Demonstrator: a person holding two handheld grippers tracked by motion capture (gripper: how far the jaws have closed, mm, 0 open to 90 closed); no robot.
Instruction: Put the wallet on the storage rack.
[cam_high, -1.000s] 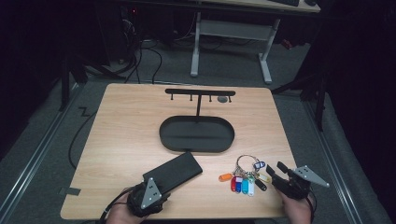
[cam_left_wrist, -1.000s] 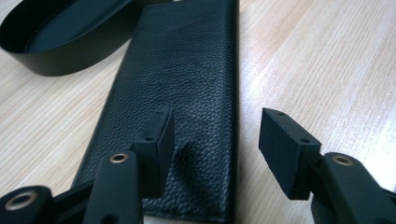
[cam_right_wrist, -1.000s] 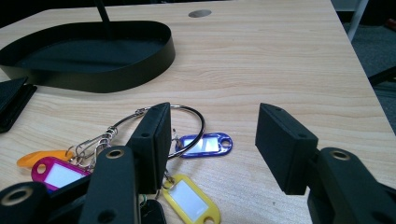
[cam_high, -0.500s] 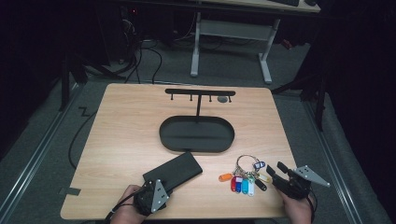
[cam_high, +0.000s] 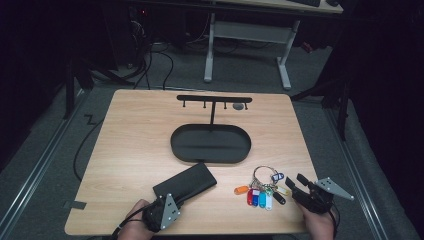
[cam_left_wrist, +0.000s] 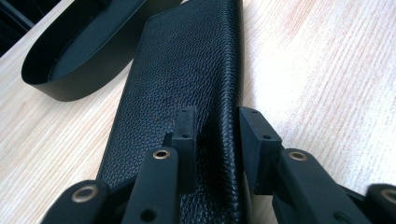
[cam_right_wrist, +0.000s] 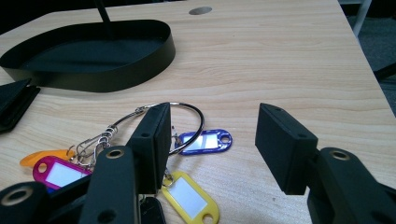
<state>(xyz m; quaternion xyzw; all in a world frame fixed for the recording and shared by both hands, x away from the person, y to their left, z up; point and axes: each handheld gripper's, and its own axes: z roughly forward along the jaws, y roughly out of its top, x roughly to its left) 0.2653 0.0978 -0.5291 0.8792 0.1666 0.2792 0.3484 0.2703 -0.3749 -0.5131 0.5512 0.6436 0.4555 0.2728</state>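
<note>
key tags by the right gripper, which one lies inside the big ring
The blue key tag: its end lies inside the metal ring. The yellow tag, pink tag and orange tag lie outside it.

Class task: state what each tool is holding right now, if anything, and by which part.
The left tool straddles the long edge of the black leather wallet; whether it is clamped cannot be told. The right tool is open, holding nothing.

Black oval tray (cam_high: 210, 151) under a hook stand (cam_high: 214, 99) (mid-table (cam_high: 135, 125)).
</note>
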